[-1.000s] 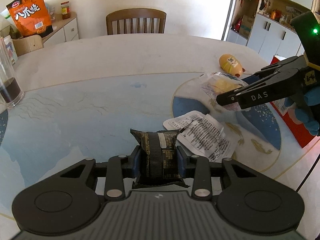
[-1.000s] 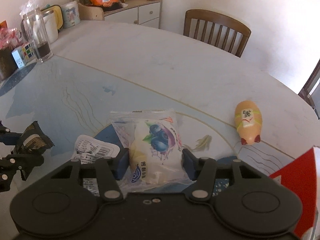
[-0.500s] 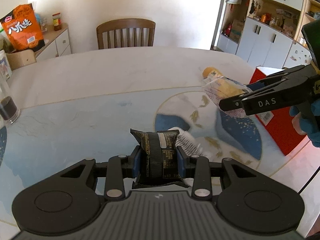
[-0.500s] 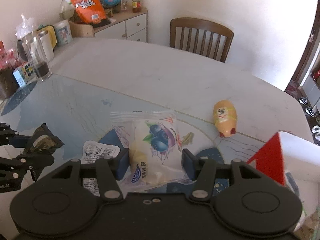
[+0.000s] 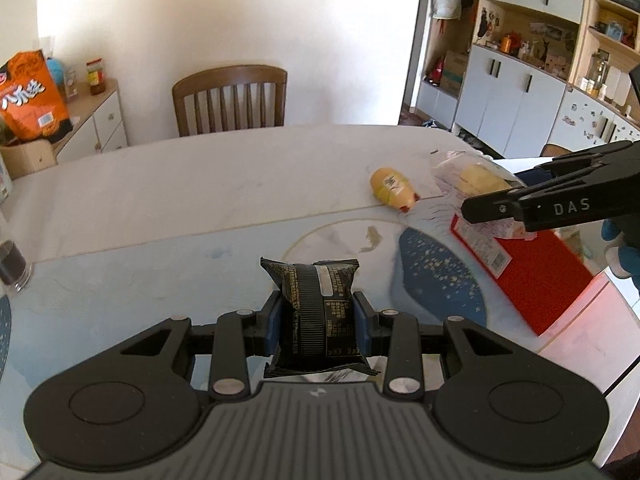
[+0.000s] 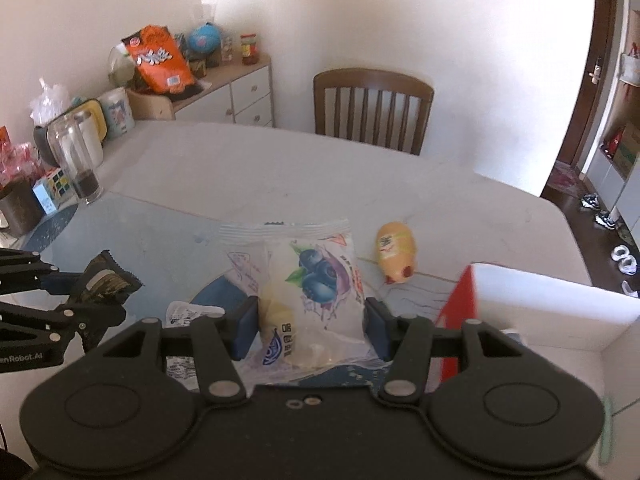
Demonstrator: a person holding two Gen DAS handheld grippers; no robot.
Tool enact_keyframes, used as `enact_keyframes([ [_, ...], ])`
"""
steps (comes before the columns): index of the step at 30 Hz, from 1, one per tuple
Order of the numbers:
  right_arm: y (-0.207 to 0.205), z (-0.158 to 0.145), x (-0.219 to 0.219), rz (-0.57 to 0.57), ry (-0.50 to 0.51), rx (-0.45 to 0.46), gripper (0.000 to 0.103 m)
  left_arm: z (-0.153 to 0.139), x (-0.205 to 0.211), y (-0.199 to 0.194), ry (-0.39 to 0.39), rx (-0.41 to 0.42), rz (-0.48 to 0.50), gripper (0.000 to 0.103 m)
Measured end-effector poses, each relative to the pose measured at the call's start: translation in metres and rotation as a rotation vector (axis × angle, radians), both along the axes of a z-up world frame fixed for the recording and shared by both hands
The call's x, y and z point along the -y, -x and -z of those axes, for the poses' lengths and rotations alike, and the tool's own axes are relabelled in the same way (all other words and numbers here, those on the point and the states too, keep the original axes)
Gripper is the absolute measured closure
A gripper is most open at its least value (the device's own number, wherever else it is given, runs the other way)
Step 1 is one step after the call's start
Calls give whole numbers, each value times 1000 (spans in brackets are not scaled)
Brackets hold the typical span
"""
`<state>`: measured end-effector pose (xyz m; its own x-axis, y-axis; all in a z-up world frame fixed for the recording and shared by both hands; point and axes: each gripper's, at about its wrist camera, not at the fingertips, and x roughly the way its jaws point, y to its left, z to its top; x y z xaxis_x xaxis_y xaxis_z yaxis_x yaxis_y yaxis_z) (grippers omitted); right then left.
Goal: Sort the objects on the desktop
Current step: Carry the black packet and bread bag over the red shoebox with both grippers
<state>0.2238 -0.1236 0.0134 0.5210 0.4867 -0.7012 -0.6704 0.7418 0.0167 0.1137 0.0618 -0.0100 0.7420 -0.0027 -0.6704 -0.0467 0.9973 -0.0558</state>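
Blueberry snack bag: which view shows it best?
The right wrist view: the blueberry bag faces the camera, print clear, clamped between the right tongs. The left wrist view shows it only edge-on behind those tongs.

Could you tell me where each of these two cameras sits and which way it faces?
Left wrist view: sits on the left tool, looking forward and down over the table toward the chair; its fingers clamp a dark snack packet, and the right tool enters from the right.
Right wrist view: sits on the right tool, facing the same chair, clamping a blueberry packet; the left tool shows at the left.
Shared: table, chair, yellow toy, red box.
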Motion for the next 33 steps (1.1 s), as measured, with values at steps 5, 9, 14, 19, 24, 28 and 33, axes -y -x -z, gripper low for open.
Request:
enact_keyframes([
  [5, 0, -10, 26, 31, -13, 15, 48, -8, 18, -7, -6, 13, 28, 69],
  [9, 1, -16, 48, 60, -23, 22, 48, -13, 36, -13, -11, 22, 58, 68],
  [14, 2, -18, 81, 104, -30, 24, 48, -18, 61, -22, -14, 29, 99, 68],
  [19, 1, -19, 112, 142, -37, 24, 48, -21, 87, -32, -14, 33, 140, 68],
  [24, -1, -18, 140, 187, -42, 28, 48, -24, 115, -43, -20, 37, 186, 68],
  [28, -3, -17, 165, 226, -40, 35, 48, -26, 136, -54, -22, 39, 226, 68],
  [33, -9, -13, 191, 271, -15, 31, 48, -25, 165, -69, -21, 30, 288, 68],
])
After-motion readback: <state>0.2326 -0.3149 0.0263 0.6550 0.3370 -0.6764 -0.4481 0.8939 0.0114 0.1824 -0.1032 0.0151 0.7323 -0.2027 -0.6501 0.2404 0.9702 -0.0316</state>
